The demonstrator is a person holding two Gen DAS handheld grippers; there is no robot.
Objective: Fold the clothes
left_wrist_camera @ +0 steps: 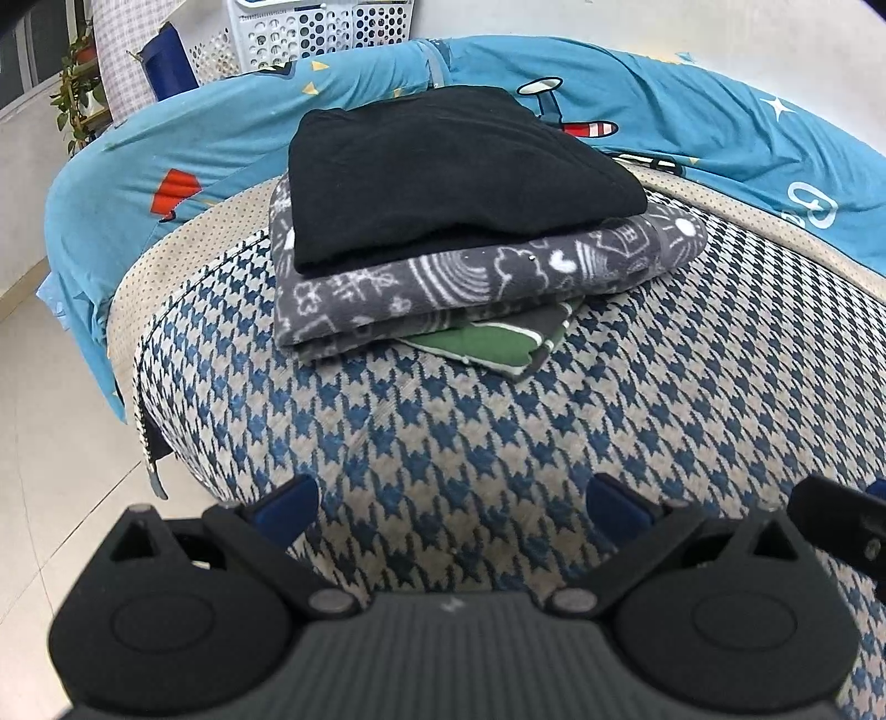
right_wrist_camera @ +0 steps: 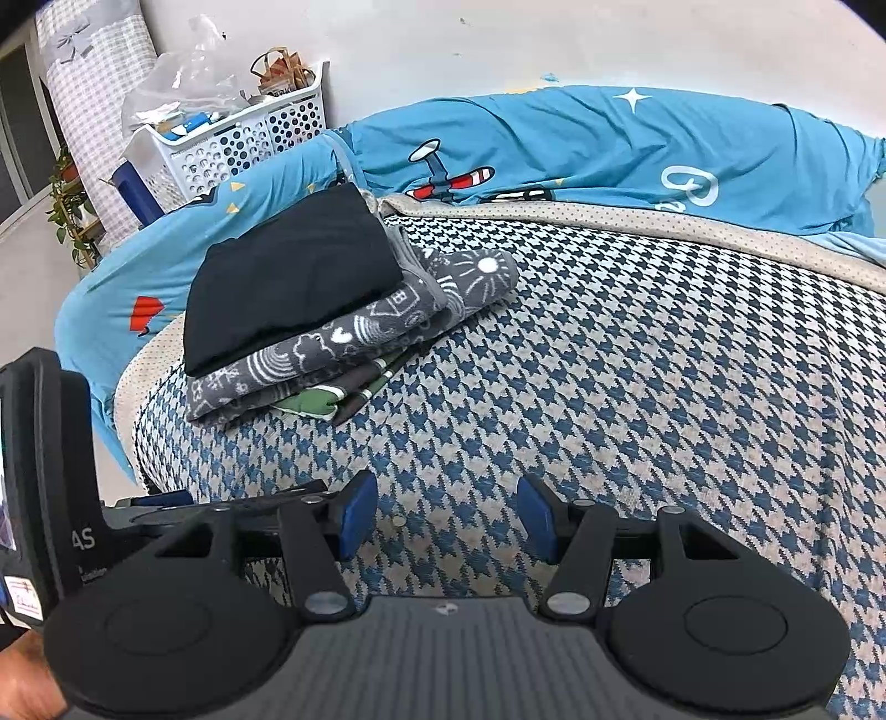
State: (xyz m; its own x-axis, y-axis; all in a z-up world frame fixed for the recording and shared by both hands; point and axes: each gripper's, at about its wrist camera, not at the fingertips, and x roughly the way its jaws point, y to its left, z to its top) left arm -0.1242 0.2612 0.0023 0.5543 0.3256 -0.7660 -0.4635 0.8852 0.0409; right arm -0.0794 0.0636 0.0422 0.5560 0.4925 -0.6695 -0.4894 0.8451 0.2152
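Note:
A stack of folded clothes lies on the bed's houndstooth cover (left_wrist_camera: 498, 421) (right_wrist_camera: 637, 387). On top is a black garment (left_wrist_camera: 443, 171) (right_wrist_camera: 293, 271), under it a grey doodle-print one (left_wrist_camera: 470, 282) (right_wrist_camera: 343, 354), and at the bottom a green striped one (left_wrist_camera: 498, 343) (right_wrist_camera: 326, 401) pokes out. My left gripper (left_wrist_camera: 451, 507) hovers open over bare cover in front of the stack, nothing between its blue pads (left_wrist_camera: 285, 507). My right gripper (right_wrist_camera: 448, 518) is also open and empty, to the right of the stack. The left gripper's body (right_wrist_camera: 44, 487) shows at the left edge of the right wrist view.
A blue cartoon-print quilt (left_wrist_camera: 720, 122) (right_wrist_camera: 609, 149) is bunched along the bed's far side. A white perforated basket (left_wrist_camera: 310, 33) (right_wrist_camera: 243, 138) and a potted plant (left_wrist_camera: 77, 88) stand behind the bed. Pale tiled floor (left_wrist_camera: 50, 443) lies left of the bed edge.

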